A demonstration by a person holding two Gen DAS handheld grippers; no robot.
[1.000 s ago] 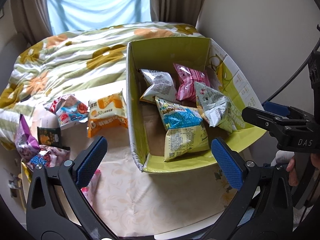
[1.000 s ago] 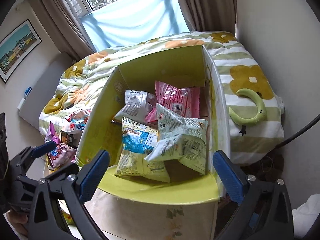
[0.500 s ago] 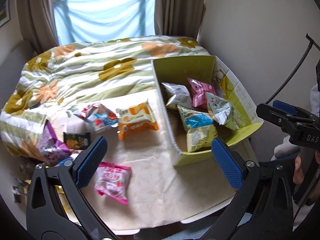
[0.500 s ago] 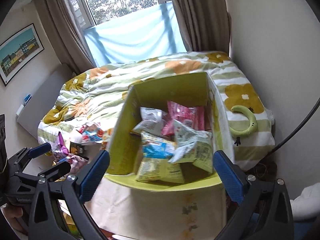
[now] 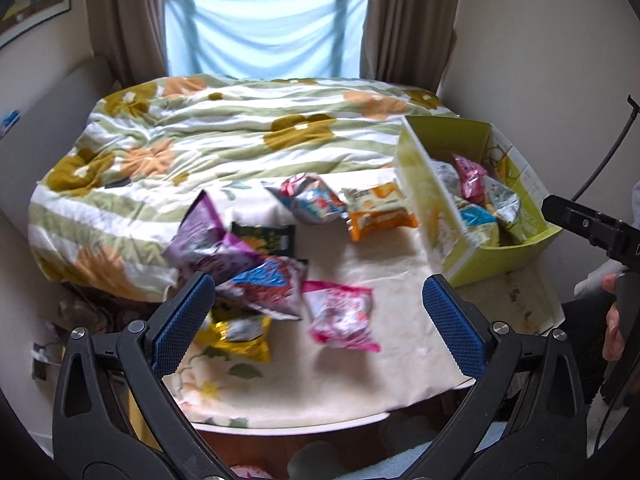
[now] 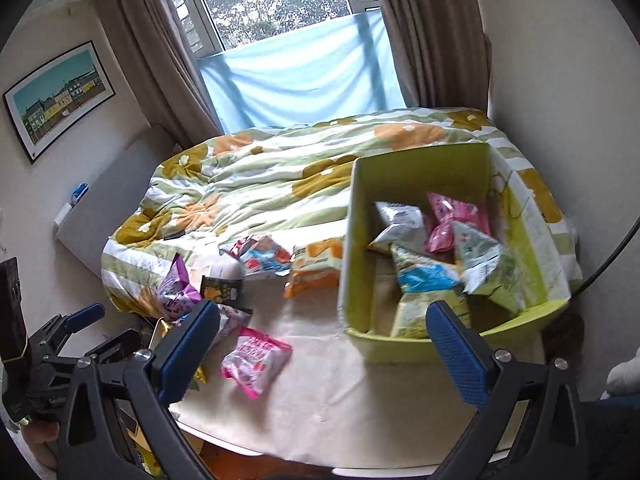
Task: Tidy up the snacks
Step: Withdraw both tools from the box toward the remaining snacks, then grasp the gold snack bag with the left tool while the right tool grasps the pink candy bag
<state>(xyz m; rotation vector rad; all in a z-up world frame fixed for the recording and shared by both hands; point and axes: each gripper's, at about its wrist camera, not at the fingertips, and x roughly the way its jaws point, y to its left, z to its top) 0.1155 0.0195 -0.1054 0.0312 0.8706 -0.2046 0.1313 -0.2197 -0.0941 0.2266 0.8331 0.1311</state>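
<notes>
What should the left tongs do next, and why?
Probably lower the open, empty left tongs onto the pink snack packet. It lies loose on the table, nearest them, while the green box already holds several packets.

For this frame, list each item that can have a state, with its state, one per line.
left gripper: open, holding nothing
right gripper: open, holding nothing
green box: open-topped, partly filled with snack packs
pink snack pack: lying flat on the table, outside the box
orange snack pack: on the table, beside the box's left wall
purple snack bag: at the table's left edge, not yet boxed
curtains: drawn apart
</notes>
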